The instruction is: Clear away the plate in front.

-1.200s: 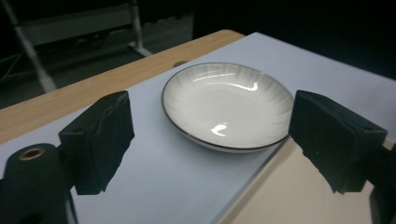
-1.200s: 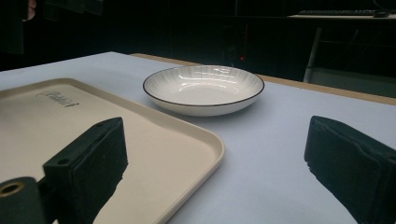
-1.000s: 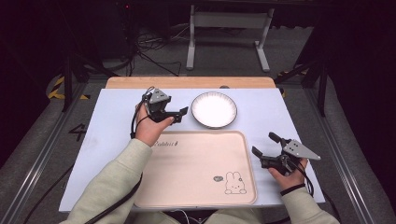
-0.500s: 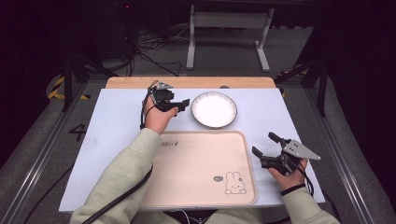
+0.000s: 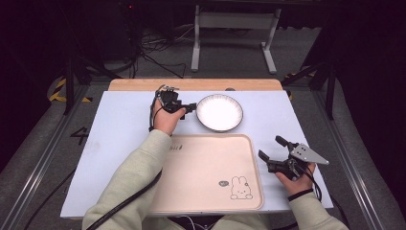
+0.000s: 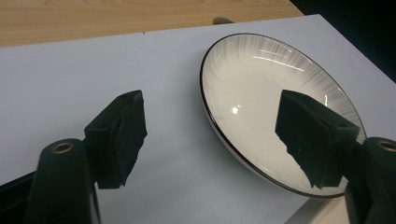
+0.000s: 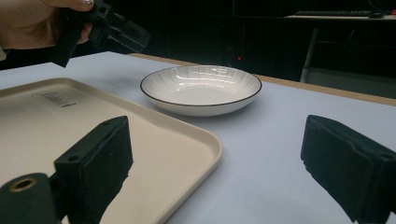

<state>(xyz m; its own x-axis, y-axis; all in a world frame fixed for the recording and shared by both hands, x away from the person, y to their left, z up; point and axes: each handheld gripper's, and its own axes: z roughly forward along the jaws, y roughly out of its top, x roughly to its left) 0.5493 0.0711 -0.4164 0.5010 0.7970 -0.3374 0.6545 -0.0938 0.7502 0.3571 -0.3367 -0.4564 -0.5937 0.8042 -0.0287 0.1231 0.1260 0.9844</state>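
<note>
A white plate with a dark rim [image 5: 219, 112] sits at the back middle of the white table, just beyond a cream tray with a rabbit print [image 5: 210, 167]. My left gripper [image 5: 190, 107] is at the plate's left edge. In the left gripper view the left gripper [image 6: 212, 102] is open, having just been closing a little. The rim of the plate [image 6: 261, 93] lies between the jaws, one over the table and one over the bowl, and neither pad touches it. My right gripper [image 5: 269, 147] rests open and empty by the tray's right edge, facing the plate [image 7: 201, 86].
The white table top [image 5: 119, 134] has a wooden strip [image 5: 191, 85] along its back edge. A metal stand [image 5: 234, 33] and cables lie on the floor behind. In the right gripper view the tray [image 7: 46, 121] lies at the left, and the left gripper [image 7: 116, 32] hangs beyond it.
My left hand has moved away from me and to the right, and a little down, bringing its jaws to the plate's left rim. The right hand has stayed put.
</note>
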